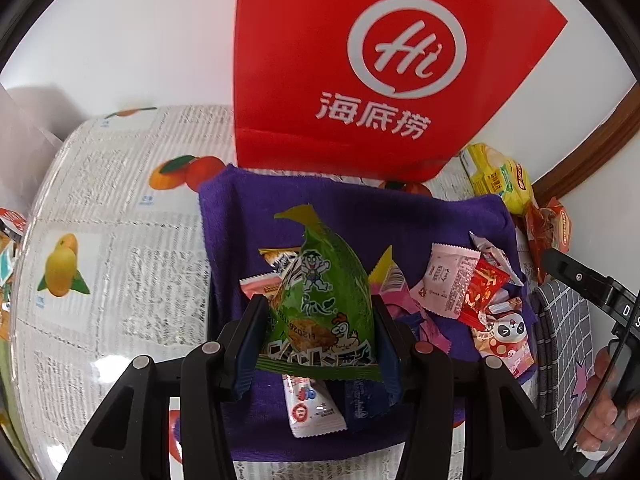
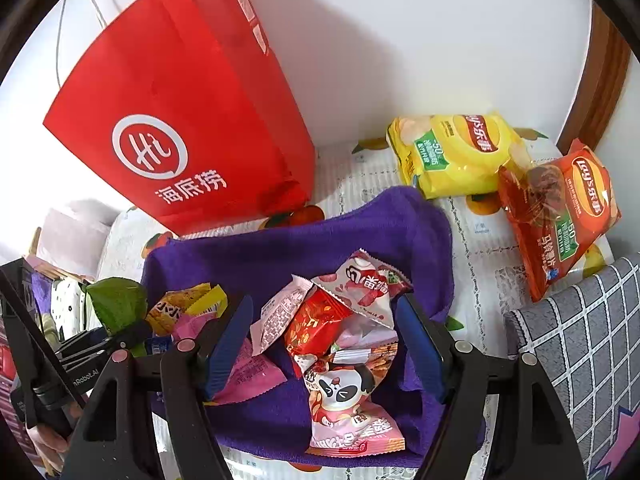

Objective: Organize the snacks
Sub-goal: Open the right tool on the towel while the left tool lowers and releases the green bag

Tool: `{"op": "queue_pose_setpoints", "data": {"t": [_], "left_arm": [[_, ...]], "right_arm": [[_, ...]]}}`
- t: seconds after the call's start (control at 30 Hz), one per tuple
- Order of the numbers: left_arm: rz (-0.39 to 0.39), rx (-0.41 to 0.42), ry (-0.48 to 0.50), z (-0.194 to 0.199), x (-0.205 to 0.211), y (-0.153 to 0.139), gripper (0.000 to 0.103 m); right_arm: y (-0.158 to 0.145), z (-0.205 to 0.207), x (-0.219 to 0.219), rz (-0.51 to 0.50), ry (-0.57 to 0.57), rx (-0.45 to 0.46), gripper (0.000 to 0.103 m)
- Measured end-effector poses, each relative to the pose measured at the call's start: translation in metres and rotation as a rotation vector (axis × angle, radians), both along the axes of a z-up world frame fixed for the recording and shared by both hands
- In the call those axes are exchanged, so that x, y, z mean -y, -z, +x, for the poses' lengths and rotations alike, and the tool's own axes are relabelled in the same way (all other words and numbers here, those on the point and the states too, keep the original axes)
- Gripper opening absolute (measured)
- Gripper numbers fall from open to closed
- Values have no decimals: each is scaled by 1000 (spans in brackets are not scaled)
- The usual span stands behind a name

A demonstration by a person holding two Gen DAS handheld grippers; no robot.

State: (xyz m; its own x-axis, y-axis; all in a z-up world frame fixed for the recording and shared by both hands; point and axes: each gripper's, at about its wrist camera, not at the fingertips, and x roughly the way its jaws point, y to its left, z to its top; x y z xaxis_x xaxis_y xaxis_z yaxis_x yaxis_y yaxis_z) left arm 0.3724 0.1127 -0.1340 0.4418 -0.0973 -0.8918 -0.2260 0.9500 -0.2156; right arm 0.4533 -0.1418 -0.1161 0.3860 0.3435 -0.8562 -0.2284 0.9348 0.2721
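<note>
- The green snack pack (image 1: 324, 304) is squeezed between the two fingers of the left gripper (image 1: 320, 344), above the purple cloth (image 1: 360, 216).
- The right gripper (image 2: 326, 344) is wide open and holds nothing; it is over the small snacks (image 2: 340, 328) on the cloth.
- One red bag (image 2: 180, 120) stands behind.
- Two chip bags: one yellow (image 2: 452, 156), one orange (image 2: 556, 212).

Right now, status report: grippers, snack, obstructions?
Left gripper shut on green snack packet, lifted over purple cloth. Right gripper open, straddling snack pile. Red bag behind the cloth; path looks clear.
</note>
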Motion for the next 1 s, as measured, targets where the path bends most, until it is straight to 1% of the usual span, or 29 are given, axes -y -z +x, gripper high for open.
{"op": "queue_pose_setpoints", "data": {"t": [0.4,0.53,0.63,0.67,0.73,0.8,1.0], "left_arm": [[11,-17,30,4,13,6,49],[-17,-35,30,6,10,8,50],[-53,-44,37,6,7,7,54],[-55,-42,42,6,7,6,56],[-52,-31,46,5,8,2,64],[-40,-19,52,4,9,-2,67],[-24,3,89,0,16,-15,68]], "right_arm": [[-6,-7,-7,-7,-35,29,74],[-8,-10,-10,-22,-47,45,74],[-10,-10,-11,-24,-57,53,74],[-10,-11,-12,-25,-60,55,74],[-11,-12,-12,-25,-62,58,74],[-13,-12,-12,-26,-65,61,74],[-19,-17,-15,-26,-72,75,74]]}}
